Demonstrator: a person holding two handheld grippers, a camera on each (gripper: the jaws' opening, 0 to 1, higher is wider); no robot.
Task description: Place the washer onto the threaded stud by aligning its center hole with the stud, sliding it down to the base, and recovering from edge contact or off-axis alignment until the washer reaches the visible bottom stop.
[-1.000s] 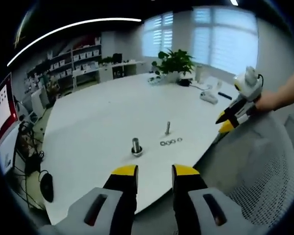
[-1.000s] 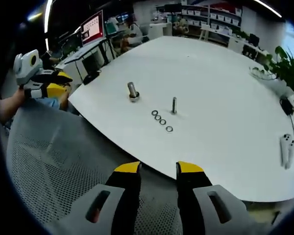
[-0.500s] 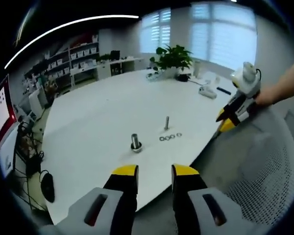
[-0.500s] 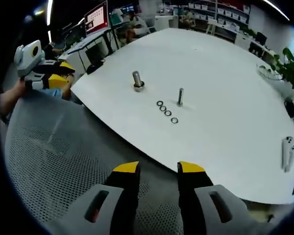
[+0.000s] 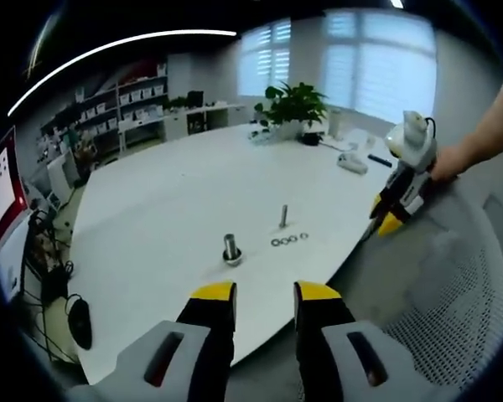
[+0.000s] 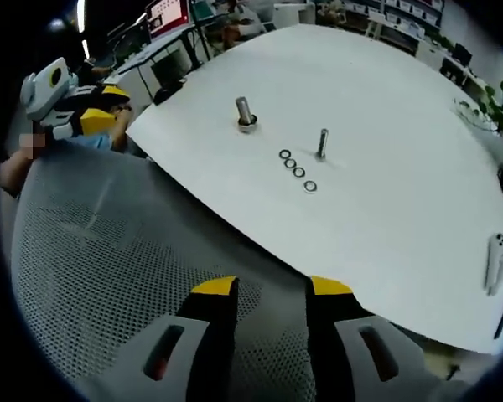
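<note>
A thin threaded stud (image 5: 283,216) (image 6: 322,144) stands upright on the white table (image 5: 176,201) (image 6: 386,126). A short row of several washers (image 5: 289,240) (image 6: 297,170) lies flat beside it. A thicker bolt (image 5: 231,249) (image 6: 245,113) stands a little apart. My left gripper (image 5: 264,297) is open and empty, well short of the table edge; it appears again at the left of the right gripper view (image 6: 96,105). My right gripper (image 6: 268,293) is open and empty over the mesh chair; in the left gripper view it hovers at the table's right edge (image 5: 387,216).
A grey mesh chair back (image 6: 92,276) (image 5: 453,293) lies between both grippers and the table. A potted plant (image 5: 292,105), a white controller (image 6: 496,260) and cables sit at the table's far side. Desks, shelves and a red monitor (image 5: 2,188) stand beyond.
Both cameras have shifted slightly. The right gripper has moved lower and closer to the table edge in the left gripper view. The stud, washers and bolt have not moved.
</note>
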